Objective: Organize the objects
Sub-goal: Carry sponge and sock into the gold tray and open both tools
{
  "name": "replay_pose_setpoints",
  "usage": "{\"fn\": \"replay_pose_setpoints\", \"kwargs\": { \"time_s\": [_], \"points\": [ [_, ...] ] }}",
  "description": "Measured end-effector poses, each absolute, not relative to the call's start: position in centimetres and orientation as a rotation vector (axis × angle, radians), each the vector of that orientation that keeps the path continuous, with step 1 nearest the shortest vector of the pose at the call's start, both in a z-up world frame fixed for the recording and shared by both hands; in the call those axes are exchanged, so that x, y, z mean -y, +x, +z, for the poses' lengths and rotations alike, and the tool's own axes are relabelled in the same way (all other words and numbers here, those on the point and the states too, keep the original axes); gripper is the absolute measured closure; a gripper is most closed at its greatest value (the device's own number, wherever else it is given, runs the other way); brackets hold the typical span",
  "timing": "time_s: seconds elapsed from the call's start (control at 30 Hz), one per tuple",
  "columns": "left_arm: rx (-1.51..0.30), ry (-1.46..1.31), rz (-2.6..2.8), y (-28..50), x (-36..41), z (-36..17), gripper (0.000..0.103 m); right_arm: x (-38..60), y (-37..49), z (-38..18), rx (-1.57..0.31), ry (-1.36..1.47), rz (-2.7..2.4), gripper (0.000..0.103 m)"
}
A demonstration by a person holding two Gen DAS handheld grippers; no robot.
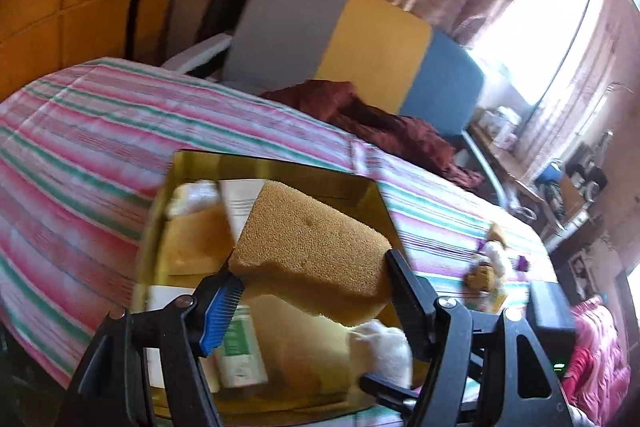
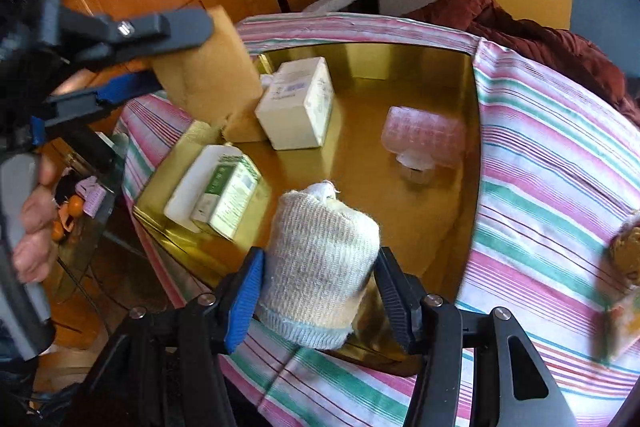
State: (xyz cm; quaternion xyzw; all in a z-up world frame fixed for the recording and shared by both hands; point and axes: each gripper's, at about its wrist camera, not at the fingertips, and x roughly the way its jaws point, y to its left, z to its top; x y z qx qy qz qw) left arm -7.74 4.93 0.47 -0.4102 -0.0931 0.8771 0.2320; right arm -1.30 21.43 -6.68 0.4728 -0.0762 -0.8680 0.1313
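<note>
so i'm over the bed with the striped bedspread (image 2: 552, 163), pink, green and white, and sitting on it is the gold tray (image 2: 400, 195) where everything's getting collected. far side there's a chair with grey, yellow and blue panels (image 1: 360, 35) and a dark red cloth (image 1: 384, 123) bunched at its foot.

my left gripper (image 1: 312, 291) is pinching the tan sponge (image 1: 316, 251), held up over the near-left part of the tray. it's big, airy and obviously light. it squashes under the pads, so gripping across the short sides near one end like this seems fine, and i'd guess it just drops in without bouncing much.

my right gripper (image 2: 320, 291) is closed on the rolled bandage (image 2: 320, 267), an off-white elastic roll with a pale blue edge, hovering at the tray's near rim. soft, light, a bit springy; the loose end up top could unravel, so squeezing around the roll's middle looks like the safe hold.

already in the tray: a white box (image 2: 298, 105) at the far left, a green and white carton (image 2: 226, 199) lying on a white tray insert at the left, and a clear pinkish plastic piece (image 2: 424, 139) on the right that looks brittle.

labels: both boxes have print, but it's too blurred for me to read anything.
</note>
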Motion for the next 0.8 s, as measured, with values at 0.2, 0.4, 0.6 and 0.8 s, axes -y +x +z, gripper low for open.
{"fn": "replay_pose_setpoints", "kwargs": {
  "time_s": [0.2,0.4,0.6,0.8],
  "points": [
    [0.338,-1.175,2.498,-9.6,-0.4,-0.1,0.032,-19.2,-1.9,-6.4,0.197,1.334,-2.477,0.046],
    [0.334,-1.263,2.454,-10.8,-0.2,-1.6,0.027,-17.3,-2.3,-6.9,0.292,1.306,-2.363,0.023],
    [0.345,-1.326,2.487,-10.4,0.3,-3.0,0.020,-17.1,-1.9,-7.4,0.310,1.324,-2.339,0.020],
    [0.390,-1.287,2.513,-9.3,1.4,-2.3,0.019,-17.5,-1.5,-7.1,0.328,1.324,-2.357,0.016]
  ]
}}
